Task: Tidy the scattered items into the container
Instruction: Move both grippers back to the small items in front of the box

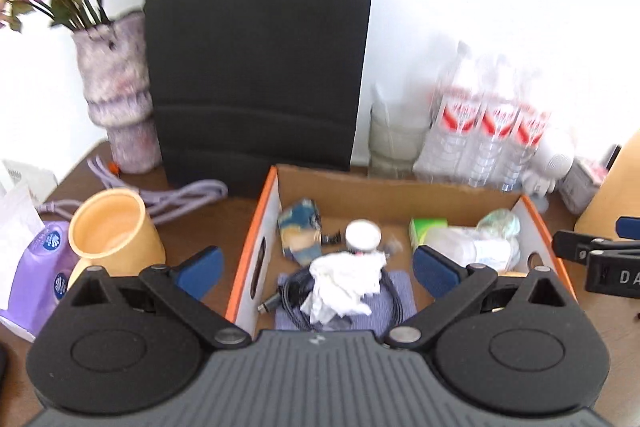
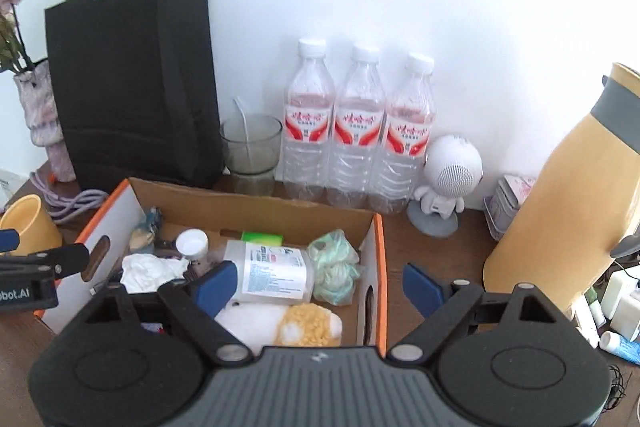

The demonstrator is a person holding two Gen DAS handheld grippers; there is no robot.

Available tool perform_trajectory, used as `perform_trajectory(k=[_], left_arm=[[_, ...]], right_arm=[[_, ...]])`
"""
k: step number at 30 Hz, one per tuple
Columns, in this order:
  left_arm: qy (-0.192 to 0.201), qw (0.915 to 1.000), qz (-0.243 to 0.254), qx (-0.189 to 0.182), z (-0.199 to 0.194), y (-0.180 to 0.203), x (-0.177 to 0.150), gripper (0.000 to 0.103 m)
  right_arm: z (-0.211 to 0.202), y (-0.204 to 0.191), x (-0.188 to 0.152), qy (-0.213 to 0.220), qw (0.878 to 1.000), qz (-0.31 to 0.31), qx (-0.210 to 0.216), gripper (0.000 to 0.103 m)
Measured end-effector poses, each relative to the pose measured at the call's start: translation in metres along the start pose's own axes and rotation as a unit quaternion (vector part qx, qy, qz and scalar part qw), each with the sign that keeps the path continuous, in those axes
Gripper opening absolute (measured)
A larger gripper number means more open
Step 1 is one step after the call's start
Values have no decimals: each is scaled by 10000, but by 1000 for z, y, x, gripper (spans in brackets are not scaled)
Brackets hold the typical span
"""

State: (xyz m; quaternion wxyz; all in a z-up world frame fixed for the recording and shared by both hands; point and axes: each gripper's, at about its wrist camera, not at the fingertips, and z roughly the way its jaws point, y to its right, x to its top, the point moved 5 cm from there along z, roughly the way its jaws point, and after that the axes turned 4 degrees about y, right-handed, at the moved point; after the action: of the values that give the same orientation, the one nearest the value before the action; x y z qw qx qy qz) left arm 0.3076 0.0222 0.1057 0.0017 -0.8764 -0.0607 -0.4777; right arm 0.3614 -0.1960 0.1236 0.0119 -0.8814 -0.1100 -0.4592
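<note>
Near end of the cardboard box (image 2: 256, 205) hidden under both gripper bodies; left view blurred. Box sits mid-table, orange-edged, white sides with hand slots. Inside: crumpled white tissue (image 1: 346, 281) over a black cable (image 1: 298, 293), a white-capped jar (image 2: 193, 243), a labelled bottle (image 2: 270, 271) lying flat, a green bundle (image 2: 335, 267). Left gripper (image 1: 318, 269) spread wide, empty, straddling the box's left wall. Right gripper (image 2: 318, 285) spread wide, empty, straddling the right wall.
</note>
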Motion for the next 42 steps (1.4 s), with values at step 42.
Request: perform_trajectory(k=[42], left_arm=[[345,9914,442,-1185,-117,-6,-174,71]], right_arm=[[-120,-35,-204,539,9929,75,1056,77]])
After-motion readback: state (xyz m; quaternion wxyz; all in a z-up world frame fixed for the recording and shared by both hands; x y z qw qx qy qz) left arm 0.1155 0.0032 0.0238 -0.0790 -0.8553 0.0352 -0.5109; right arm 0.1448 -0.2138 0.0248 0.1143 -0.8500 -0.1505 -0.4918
